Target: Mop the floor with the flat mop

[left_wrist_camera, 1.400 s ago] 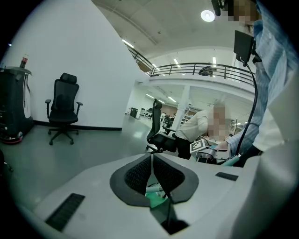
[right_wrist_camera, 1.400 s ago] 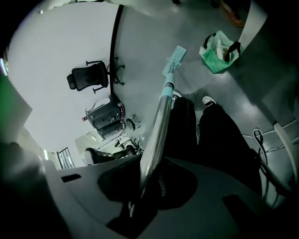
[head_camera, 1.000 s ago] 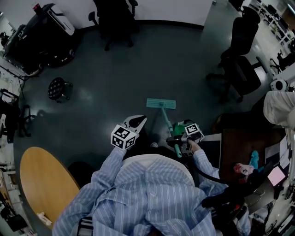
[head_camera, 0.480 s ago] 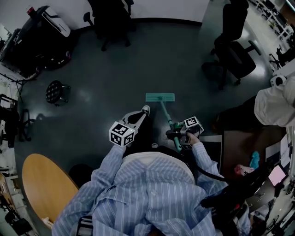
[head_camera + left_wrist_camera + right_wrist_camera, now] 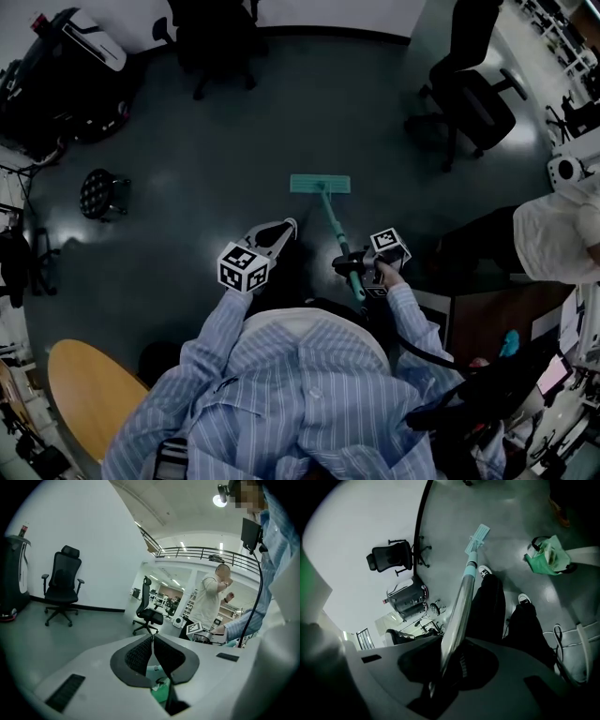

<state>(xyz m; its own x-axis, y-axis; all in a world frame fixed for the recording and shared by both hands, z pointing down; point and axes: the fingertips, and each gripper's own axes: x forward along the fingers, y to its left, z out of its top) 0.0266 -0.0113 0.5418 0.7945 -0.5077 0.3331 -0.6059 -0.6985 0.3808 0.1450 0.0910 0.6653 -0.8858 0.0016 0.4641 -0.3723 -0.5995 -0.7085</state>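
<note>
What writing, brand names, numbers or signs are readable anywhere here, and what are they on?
No readable text anywhere.
Left hand-held gripper and right hand-held gripper: black-and-white square marker patterns only, no words.
Teal flat mop: no label visible.
Black machine by the wall: any print too small to read.

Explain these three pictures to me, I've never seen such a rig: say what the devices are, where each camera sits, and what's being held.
No robot here: a person holds a two-jawed tool in each hand. The top-down picture comes from a camera on the person's head; the other two come from cameras riding on each tool, looking along its jaws. The right tool is clamped on the handle of a flat mop, which rests on the dark floor. The left tool is shut and empty. An office chair and a stool stand nearby.
</note>
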